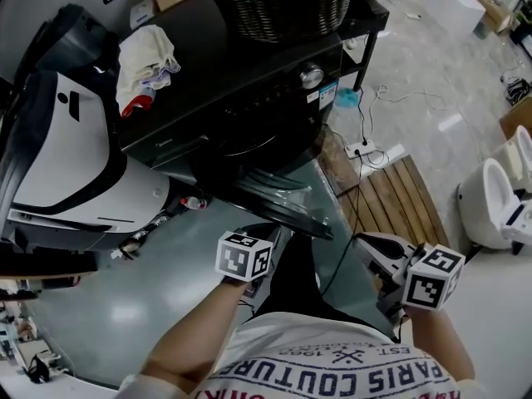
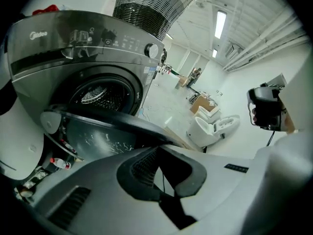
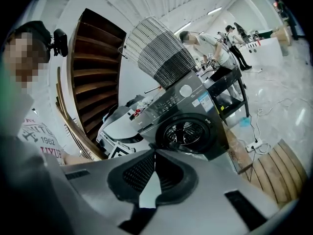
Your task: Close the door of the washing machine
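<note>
A dark front-loading washing machine (image 1: 249, 81) stands ahead of me. Its round glass door (image 1: 283, 199) is swung wide open toward me, and the drum opening (image 2: 100, 94) shows behind it. My left gripper (image 1: 270, 241) is at the door's outer edge with its jaws shut on nothing; in the left gripper view its tips (image 2: 157, 148) lie right by the door rim (image 2: 112, 124). Whether they touch it I cannot tell. My right gripper (image 1: 363, 243) hangs farther right, apart from the door and shut with nothing in it. The right gripper view has the whole machine (image 3: 188, 114) in front of the right gripper (image 3: 155, 152).
A wicker basket (image 1: 278, 2) and a bunched cloth (image 1: 145, 56) sit on top of the machine. A white-and-black appliance (image 1: 66, 156) stands to its left. At the right are a wooden pallet (image 1: 395, 198), a power strip with cables (image 1: 366, 150) and white fixtures (image 1: 490, 194). People (image 3: 205, 43) stand far behind.
</note>
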